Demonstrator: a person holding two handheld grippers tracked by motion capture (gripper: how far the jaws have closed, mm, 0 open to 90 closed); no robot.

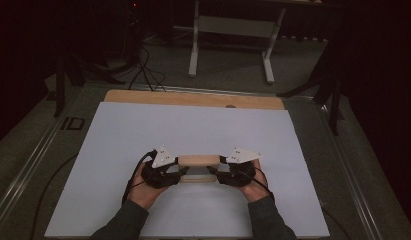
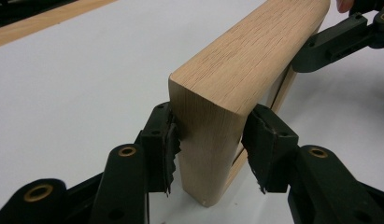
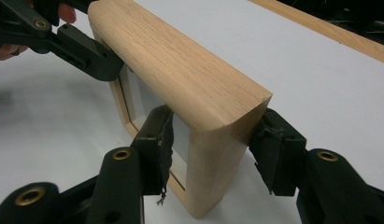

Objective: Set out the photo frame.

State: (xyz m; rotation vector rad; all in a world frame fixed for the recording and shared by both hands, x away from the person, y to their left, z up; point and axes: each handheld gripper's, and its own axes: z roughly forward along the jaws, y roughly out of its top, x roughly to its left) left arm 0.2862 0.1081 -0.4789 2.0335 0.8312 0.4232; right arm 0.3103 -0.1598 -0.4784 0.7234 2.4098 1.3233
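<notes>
Frame (image 1: 197,161) of pale wood, standing upright on one long edge, is the piece in hand; it sits near the front middle of the white tabletop (image 1: 143,130), the biggest thing here, with a wooden strip (image 1: 193,99) along its far edge. Standing it on edge probably leaves both short ends free, so that each can be clamped from its own side and the frame kept from tipping. The left gripper (image 2: 210,147) has the left end between its jaws, about halfway open, pads pressed on the two broad faces low near the tabletop. The right gripper (image 3: 215,151) clamps the right end the same way, one pad against the recessed panel side, the other on the back. Hands (image 1: 145,192) come in low from the near edge.
</notes>
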